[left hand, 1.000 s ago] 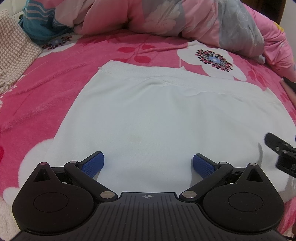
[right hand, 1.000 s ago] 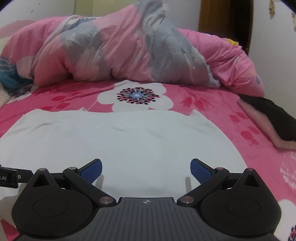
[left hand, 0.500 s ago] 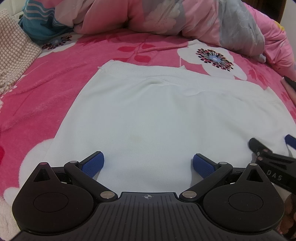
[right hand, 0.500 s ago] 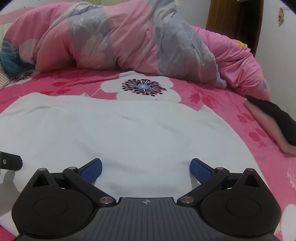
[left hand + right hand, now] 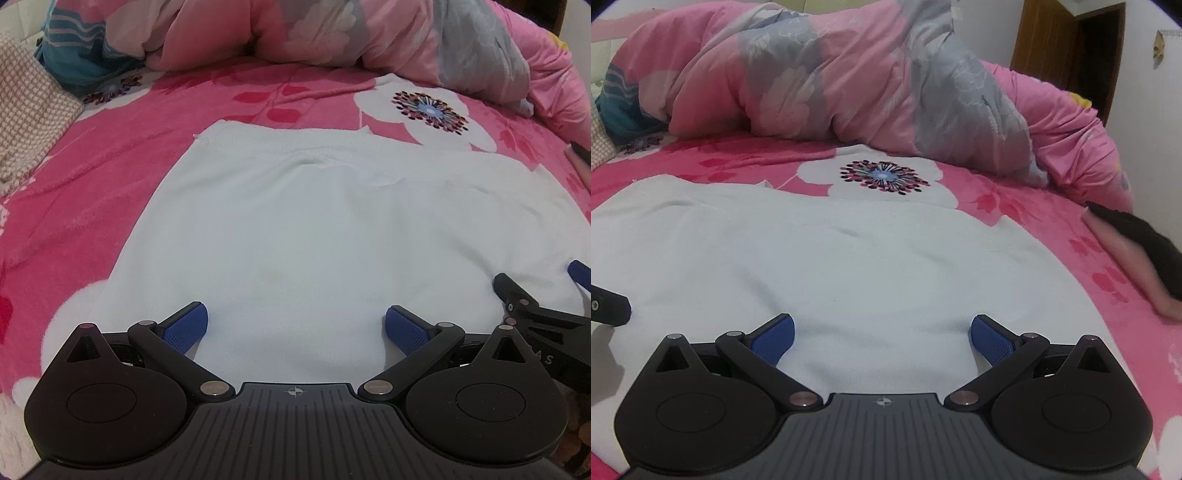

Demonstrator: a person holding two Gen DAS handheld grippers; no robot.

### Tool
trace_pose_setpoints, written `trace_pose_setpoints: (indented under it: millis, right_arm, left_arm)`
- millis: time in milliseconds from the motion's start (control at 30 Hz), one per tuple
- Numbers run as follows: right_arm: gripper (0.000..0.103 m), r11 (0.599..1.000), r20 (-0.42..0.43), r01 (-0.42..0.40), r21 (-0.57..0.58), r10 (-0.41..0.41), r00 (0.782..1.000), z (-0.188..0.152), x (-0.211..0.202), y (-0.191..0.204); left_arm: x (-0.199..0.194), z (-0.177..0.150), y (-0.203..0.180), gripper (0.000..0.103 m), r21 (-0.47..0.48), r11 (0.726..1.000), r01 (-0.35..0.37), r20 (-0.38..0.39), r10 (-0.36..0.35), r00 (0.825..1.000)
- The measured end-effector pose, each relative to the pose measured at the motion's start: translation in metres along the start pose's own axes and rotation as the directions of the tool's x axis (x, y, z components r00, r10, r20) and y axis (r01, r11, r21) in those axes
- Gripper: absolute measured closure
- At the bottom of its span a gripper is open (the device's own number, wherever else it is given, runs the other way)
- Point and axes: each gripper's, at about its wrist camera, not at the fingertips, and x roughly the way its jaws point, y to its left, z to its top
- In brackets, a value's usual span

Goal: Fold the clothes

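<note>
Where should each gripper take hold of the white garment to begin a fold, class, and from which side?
Probably the near hem of the white garment, one gripper towards each near corner, approached from the near side. The garment lies flat on the pink bedsheet; only its edges offer a layer to pinch. The left gripper and right gripper are both open, low over that near part.

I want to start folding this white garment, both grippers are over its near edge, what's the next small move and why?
Probably lower both and pinch the near hem. The left gripper and right gripper are open over the flat white garment, gripping nothing.
</note>
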Motion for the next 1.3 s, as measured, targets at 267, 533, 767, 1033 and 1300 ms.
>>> trace_pose_setpoints:
  millis: [267, 533, 767, 1033, 1300]
  right_arm:
    - [0.000, 1.000, 0.021, -0.008, 0.013, 0.008, 1.000, -0.005, -0.001, -0.002]
    - [0.000, 1.000, 0.039, -0.006, 0.017, 0.006, 0.999, -0.008, -0.002, -0.002]
    - [0.000, 1.000, 0.053, -0.011, 0.021, 0.010, 0.999, -0.010, -0.003, -0.003]
    - [0.000, 1.000, 0.063, -0.013, 0.023, 0.011, 0.998, -0.012, -0.004, -0.003]
    - [0.000, 1.000, 0.064, -0.008, 0.022, 0.006, 0.998, -0.011, -0.004, -0.001]
  left_arm:
    - [0.001, 0.001, -0.002, 0.000, -0.008, 1.000, -0.011, 0.008, 0.011, 1.000]
    - [0.001, 0.001, -0.002, 0.000, -0.015, 1.000, -0.012, 0.015, 0.013, 1.000]
    - [-0.025, -0.008, 0.008, 0.000, -0.068, 0.998, 0.004, 0.086, 0.002, 0.996]
    - [-0.063, -0.038, 0.047, 0.000, -0.133, 0.991, -0.013, 0.134, 0.031, 0.991]
    - [-0.065, -0.072, 0.087, 0.006, -0.233, 0.972, 0.015, 0.079, 0.004, 0.997]
